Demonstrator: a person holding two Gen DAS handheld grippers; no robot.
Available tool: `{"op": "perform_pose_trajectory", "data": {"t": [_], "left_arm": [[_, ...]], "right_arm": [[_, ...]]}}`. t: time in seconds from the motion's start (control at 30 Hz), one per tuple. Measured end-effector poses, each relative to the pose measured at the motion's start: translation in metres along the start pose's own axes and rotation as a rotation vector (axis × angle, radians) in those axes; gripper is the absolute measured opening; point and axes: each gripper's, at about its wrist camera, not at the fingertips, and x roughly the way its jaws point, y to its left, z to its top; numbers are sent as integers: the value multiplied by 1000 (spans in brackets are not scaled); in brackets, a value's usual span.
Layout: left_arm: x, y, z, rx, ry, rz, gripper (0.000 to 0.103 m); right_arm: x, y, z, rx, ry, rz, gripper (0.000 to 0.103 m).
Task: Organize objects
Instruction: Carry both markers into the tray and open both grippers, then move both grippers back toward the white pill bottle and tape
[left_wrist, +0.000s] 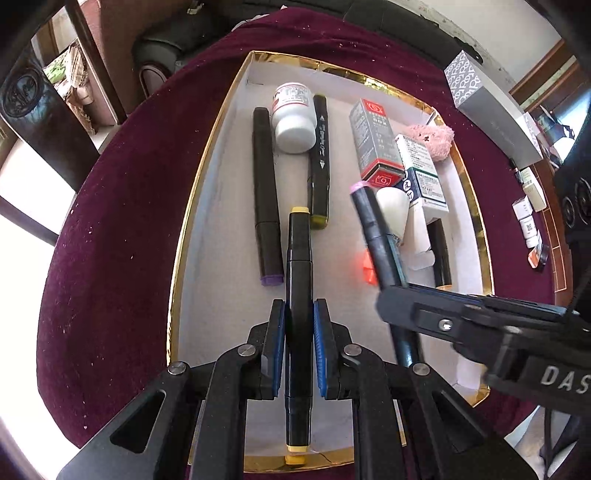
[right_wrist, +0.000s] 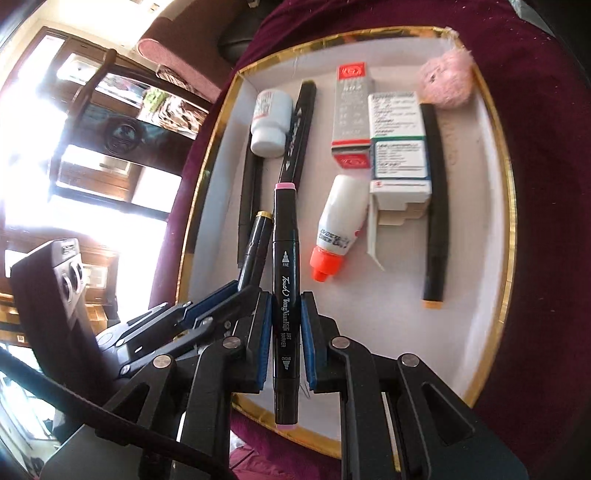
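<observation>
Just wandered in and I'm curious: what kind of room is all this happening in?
Probably a home living room, not a lab. A dark red velvet cloth covers the table, dark wooden window frames let in daylight, and a gold-rimmed tray holds markers and medicine boxes.

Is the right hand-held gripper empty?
No, the right hand-held gripper is shut on a pink-capped marker above the tray.

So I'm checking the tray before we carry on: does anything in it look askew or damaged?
Mostly tidy. Two things stand out: the white bottle with the orange cap lies tilted, not parallel to the markers, and the green-and-white box has its end flap hanging open. No spill shows.
</observation>
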Motion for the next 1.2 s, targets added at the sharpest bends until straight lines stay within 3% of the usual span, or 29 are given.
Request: {"op": "perform_pose_trajectory", "data": {"t": [0.27,0.53,0.73,0.83,1.13,1.2], "left_arm": [[-16,0,8,35,-44,50,13],[-35,-5,16,59,-98,103,31],[-44,-6,19,52,-122,136,36],[-47,-6,20,47,-131,151,39],[-55,-25,22,70,-146,152,42],[-56,-32,21,74,-147,141,42]], "right_arm": [[13,0,3,7,12,-45,13],[9,3,4,-7,4,-68,14],[4,2,1,-9,3,-64,14],[0,2,-1,-12,-5,-72,22],[-27,-9,-8,3,-53,-56,30],[-38,-16,-13,6,-75,-53,37]]}}
